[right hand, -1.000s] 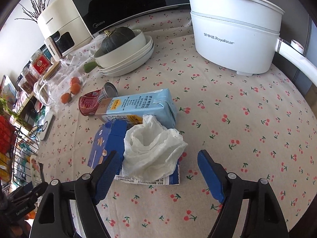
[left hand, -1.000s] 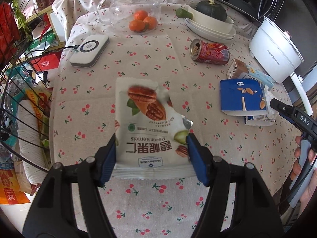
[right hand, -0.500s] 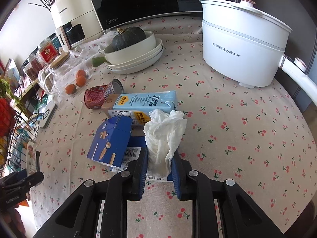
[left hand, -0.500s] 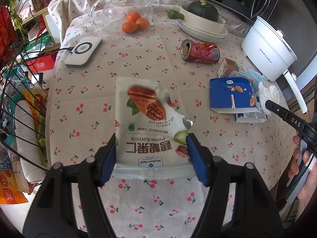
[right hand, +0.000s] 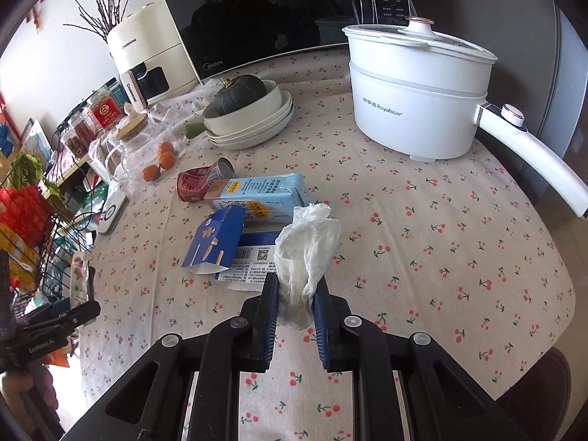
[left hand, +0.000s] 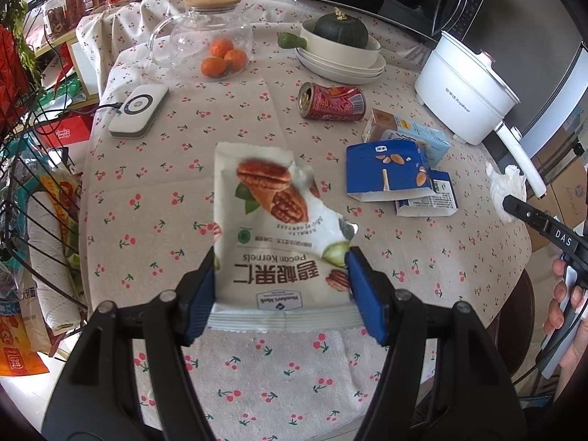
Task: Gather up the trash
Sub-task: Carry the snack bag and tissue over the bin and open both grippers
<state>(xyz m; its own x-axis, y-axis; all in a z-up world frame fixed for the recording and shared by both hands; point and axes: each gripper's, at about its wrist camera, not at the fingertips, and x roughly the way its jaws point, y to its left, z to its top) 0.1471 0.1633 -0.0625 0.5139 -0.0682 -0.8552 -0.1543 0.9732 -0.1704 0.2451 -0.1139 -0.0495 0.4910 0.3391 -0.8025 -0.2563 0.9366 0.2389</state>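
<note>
- Above the cherry-print tabletop (left hand: 154, 191), the left gripper (left hand: 281, 286) pinched a white pecan-kernel pouch (left hand: 272, 220).
- The right gripper (right hand: 294, 310) pinched a crumpled white tissue (right hand: 307, 246).
- Still left mid-tabletop: red can (left hand: 332, 101), blue cartons (left hand: 389, 171).

**Legible markings, both wrist views**

I am reading "pecan Kernels" and "Member's Mark", upside down, on the snack bag (left hand: 279, 235). "Royalstar" is showing on the white electric pot (right hand: 415, 110); "Midea" on the microwave (right hand: 257, 25); "CHANGHONG" on the cream appliance (right hand: 147, 62); "DAS" on the right gripper's arm (left hand: 544, 228); "GenRobot.AI" on the left gripper's body (right hand: 40, 345).
</note>
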